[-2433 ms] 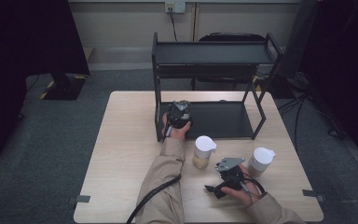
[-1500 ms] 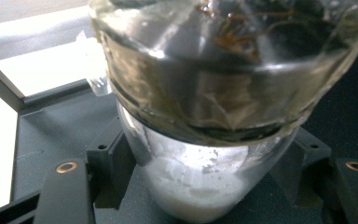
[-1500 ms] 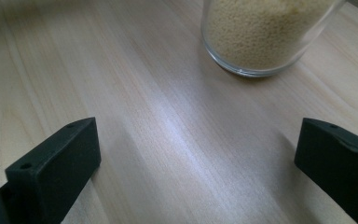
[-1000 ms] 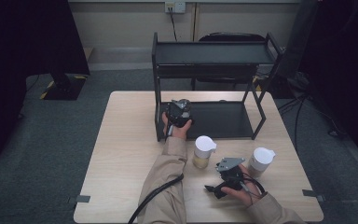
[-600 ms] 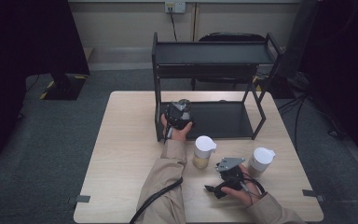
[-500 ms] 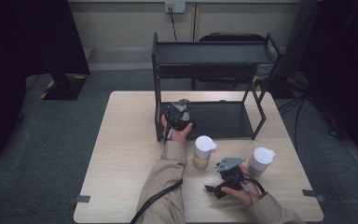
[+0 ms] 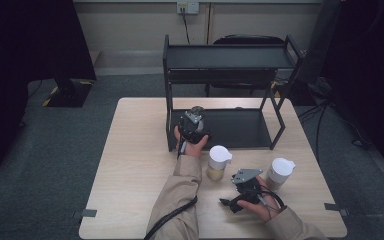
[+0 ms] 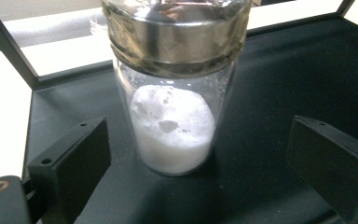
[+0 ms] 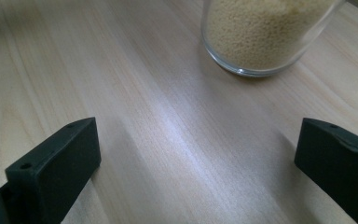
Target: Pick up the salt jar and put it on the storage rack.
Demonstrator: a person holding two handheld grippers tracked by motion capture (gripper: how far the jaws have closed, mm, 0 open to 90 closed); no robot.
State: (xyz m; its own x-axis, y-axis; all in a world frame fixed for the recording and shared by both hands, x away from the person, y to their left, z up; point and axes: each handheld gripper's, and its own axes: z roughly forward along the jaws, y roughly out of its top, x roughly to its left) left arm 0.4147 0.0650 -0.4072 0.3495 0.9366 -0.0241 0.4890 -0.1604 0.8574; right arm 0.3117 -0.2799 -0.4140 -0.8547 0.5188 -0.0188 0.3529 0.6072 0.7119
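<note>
While the left gripper point(image 7: 194, 125) is reaching into the lower tier of the black metal rack point(image 7: 280, 122), its jaws have just been opening, and they are now standing wide on either side of a glass jar point(image 8: 175, 93) without pressing on it. That jar is sitting upright on the rack's dark bottom shelf, near its left end, released rather than gripped. To my eye the placing is nearly finished, and doing it well now is a matter of drawing the hand straight back toward the person, keeping both jaws clear of the glass so that neither one is nudging or tipping the jar.

Seen close in the left gripper view, the jar is clear and round, tapering a little toward its base, with a shiny metal band around its top and a heap of fine white powder lying in the bottom. The shelf under it is looking matte and smooth.

Over on the pale wooden table point(image 7: 130, 165), the right gripper point(image 7: 240, 192) is resting with its jaws spread and nothing between them. Ahead of it is standing a second glass jar point(image 9: 265, 35), filled with small yellowish grains and wearing a white lid, and a third white-lidded jar point(image 7: 281, 173) is waiting just to the right.
</note>
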